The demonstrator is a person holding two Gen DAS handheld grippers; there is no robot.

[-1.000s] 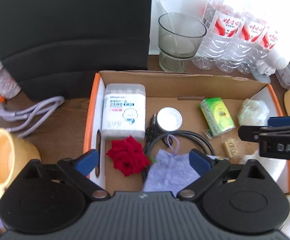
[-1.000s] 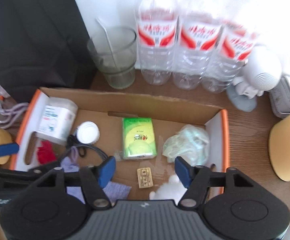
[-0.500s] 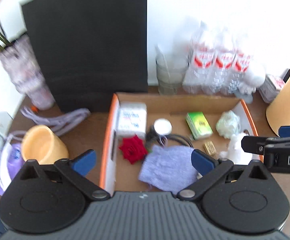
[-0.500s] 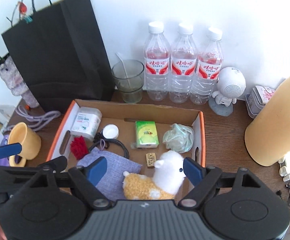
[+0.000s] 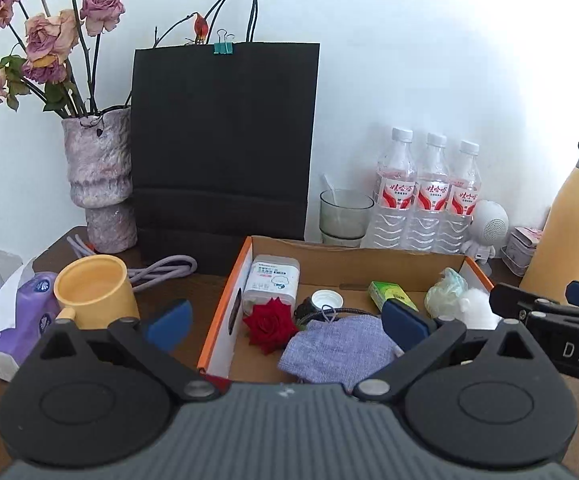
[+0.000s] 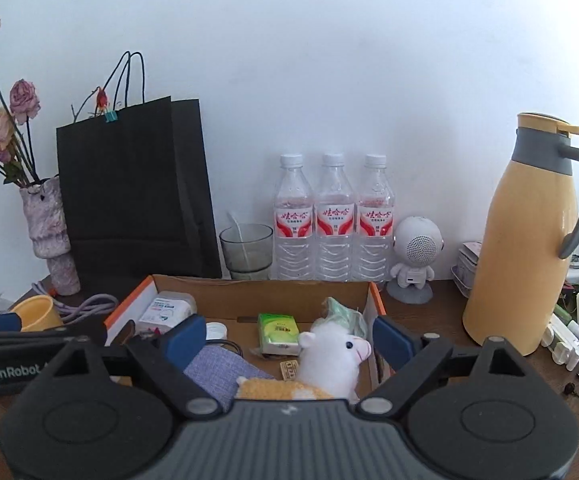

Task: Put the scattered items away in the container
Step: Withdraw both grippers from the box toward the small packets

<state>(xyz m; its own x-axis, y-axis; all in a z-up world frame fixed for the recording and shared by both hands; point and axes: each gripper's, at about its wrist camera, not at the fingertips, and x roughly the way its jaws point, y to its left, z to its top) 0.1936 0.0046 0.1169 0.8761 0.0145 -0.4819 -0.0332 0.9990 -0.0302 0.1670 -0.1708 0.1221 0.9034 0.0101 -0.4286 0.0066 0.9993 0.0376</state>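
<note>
Both sets of tongs stand wide with nothing between their blue pads: the left tongs (image 5: 285,318) and the right tongs (image 6: 287,338) hang above the near edge of the cardboard box (image 5: 225,300), which sits on the dark worktop (image 5: 193,284).

The box already carries most of the loose things. From the right wrist view, the plush alpaca (image 6: 329,360) lies at the near wall at about 6 o'clock, the lavender cloth pouch (image 6: 221,368) at 7 o'clock, the green packet (image 6: 279,332) in the middle and a crumpled plastic wrap (image 6: 345,312) toward 1 o'clock. From the left wrist view, a red rose (image 5: 269,324) sits at the left side, and behind it a white wipes tub (image 5: 273,280) toward 11 o'clock.

Still outside the box, at 9 o'clock of it, are a yellow mug (image 5: 93,292), a lilac cable (image 5: 165,270) and a tissue pack (image 5: 17,320).

The mug looks rigid, smooth and moderately heavy; I judge the rim wall the best hold, one pad inside and one outside, since the glazed side may slip. The cable is limp and light and should be pinched where its loops bunch, or it will trail. The tissue pack is soft and will crush, so take it across its short width.
</note>
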